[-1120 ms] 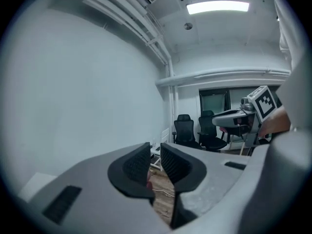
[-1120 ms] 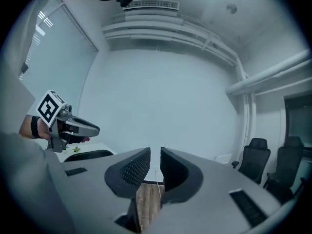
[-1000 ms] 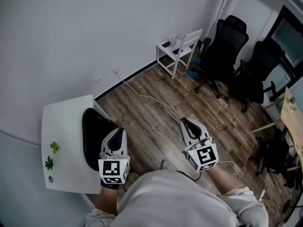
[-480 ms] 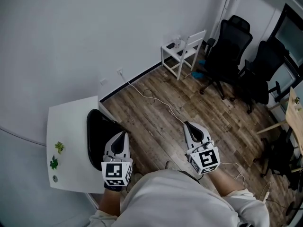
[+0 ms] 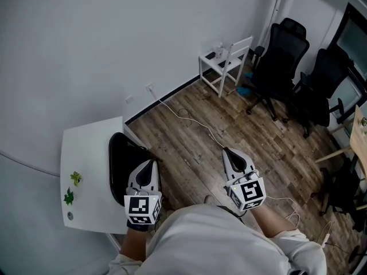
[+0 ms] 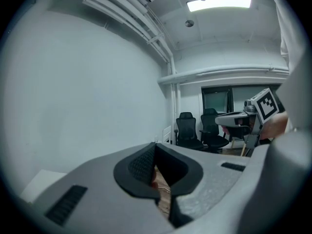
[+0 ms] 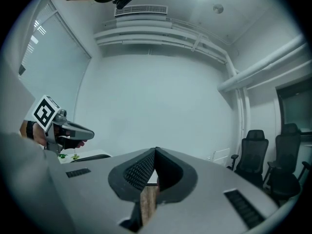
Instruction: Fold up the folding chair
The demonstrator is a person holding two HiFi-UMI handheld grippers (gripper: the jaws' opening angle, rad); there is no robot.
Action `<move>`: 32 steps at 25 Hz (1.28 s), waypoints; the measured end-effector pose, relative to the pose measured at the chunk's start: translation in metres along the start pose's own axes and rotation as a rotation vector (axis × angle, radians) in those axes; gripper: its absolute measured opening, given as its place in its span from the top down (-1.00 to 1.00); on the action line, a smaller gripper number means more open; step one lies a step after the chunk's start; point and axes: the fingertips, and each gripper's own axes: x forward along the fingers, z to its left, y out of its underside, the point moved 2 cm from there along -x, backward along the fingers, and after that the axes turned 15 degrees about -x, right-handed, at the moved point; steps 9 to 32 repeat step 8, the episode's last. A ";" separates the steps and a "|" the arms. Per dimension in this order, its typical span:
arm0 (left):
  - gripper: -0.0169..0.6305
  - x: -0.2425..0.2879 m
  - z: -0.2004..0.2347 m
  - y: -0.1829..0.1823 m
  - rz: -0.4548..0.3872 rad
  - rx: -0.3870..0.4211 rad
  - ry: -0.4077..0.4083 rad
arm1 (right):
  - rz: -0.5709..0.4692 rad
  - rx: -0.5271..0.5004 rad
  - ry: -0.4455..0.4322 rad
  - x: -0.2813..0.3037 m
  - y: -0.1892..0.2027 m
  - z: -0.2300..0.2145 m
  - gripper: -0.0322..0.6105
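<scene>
The white folding chair (image 5: 226, 65) stands unfolded against the far wall, well away from both grippers; small items lie on its seat. It shows small in the left gripper view (image 6: 166, 134) and in the right gripper view (image 7: 222, 156). My left gripper (image 5: 151, 164) is held in front of the person's body at the lower left, jaws shut and empty. My right gripper (image 5: 227, 152) is beside it at the lower middle, also shut with nothing in it. Each gripper sees the other: the right gripper (image 6: 243, 119), the left gripper (image 7: 66, 128).
A white table (image 5: 86, 153) at the left carries a black rounded object (image 5: 123, 165) and small green items (image 5: 71, 188). Black office chairs (image 5: 287, 56) stand at the back right. A white cable (image 5: 195, 125) runs across the wooden floor from the wall.
The head view has drifted a little, so the table and chairs sit slightly further right. Both grippers keep about the same place.
</scene>
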 end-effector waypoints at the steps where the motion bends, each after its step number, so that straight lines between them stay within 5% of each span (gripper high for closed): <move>1: 0.92 0.000 0.000 0.000 0.000 -0.001 0.000 | 0.000 0.000 0.000 0.000 0.001 0.000 0.85; 32: 0.92 -0.003 0.001 -0.002 0.005 -0.003 -0.001 | -0.009 0.000 0.001 -0.001 0.001 0.001 0.85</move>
